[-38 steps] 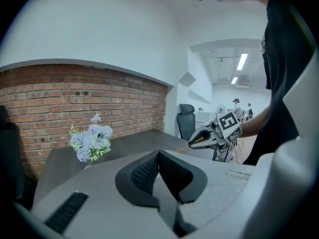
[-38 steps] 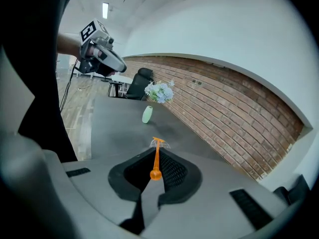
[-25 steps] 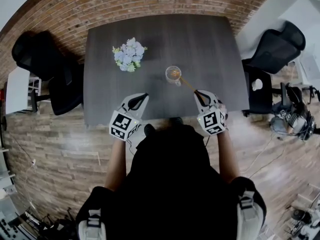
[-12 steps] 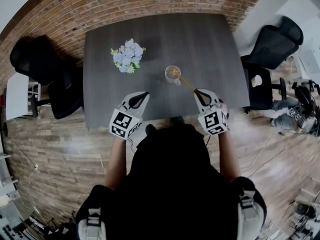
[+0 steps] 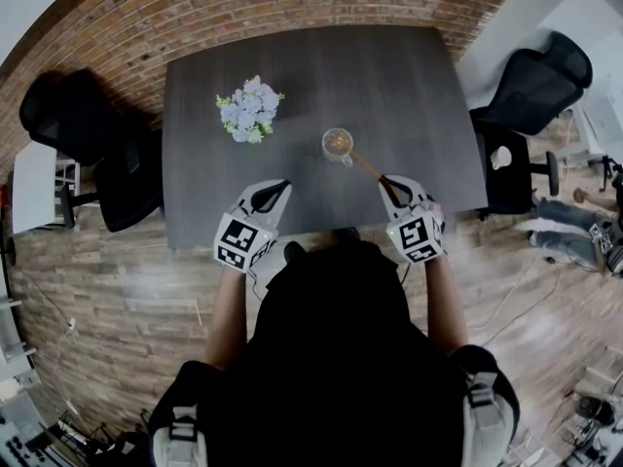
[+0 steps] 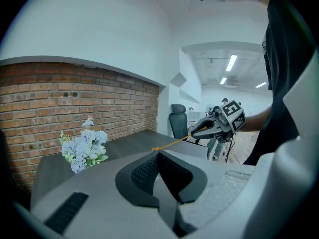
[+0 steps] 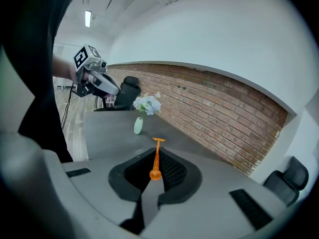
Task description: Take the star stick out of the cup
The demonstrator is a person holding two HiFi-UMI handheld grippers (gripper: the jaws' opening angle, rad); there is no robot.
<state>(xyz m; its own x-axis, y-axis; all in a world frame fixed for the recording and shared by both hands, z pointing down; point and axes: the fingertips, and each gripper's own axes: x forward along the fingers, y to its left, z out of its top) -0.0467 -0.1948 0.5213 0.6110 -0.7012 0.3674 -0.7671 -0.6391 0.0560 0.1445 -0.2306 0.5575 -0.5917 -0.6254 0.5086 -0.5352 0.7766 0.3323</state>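
The right gripper (image 5: 384, 180) is clamping the near end of the thin orange star stick (image 7: 155, 159), with its jaws closed on the shaft just beyond the ball tip. The star end is resting in the clear glass cup (image 5: 338, 146), ahead and to the left of that gripper. The left gripper (image 5: 282, 185) is sitting shut and empty, well left of the cup. The pull should be running up along the stick's slant — not sideways — since nothing is steadying the cup.
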